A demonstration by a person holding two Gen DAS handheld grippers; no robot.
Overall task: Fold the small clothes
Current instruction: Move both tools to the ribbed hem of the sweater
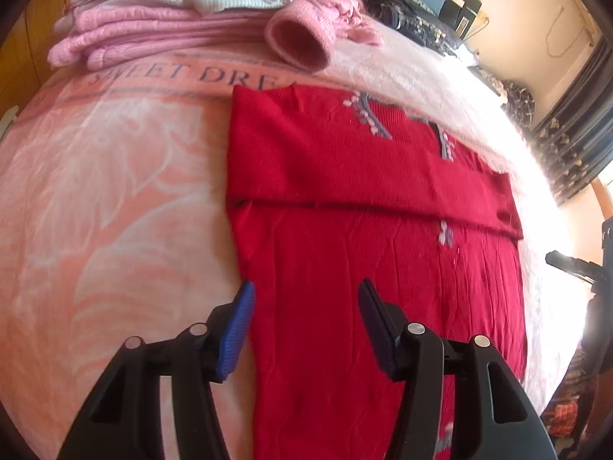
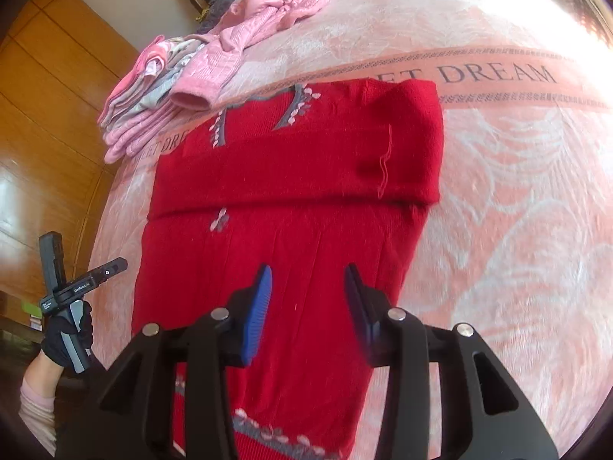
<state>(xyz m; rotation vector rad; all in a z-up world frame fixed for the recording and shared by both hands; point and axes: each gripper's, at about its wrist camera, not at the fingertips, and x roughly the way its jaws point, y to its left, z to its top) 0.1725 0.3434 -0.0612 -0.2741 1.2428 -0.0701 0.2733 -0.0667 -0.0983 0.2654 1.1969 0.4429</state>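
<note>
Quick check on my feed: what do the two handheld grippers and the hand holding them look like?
Both the left gripper and right gripper are matte black plastic with silver pivot bolts and ribbed blue pads on the fingers. The left hand wears a black glove over a pale pink sleeve.

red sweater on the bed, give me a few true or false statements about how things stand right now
1. The red sweater lies flat with its sleeves folded across the chest. True.
2. The left claw is shut on the sweater's hem. False: its jaws are open and hold nothing.
3. The right claw is open above the sweater. True.
4. The stack of folded clothes sits on top of the sweater. False: it lies apart, beyond the collar end.
5. The blanket is plain blue. False: pink, with a white pattern and lettering.
</note>
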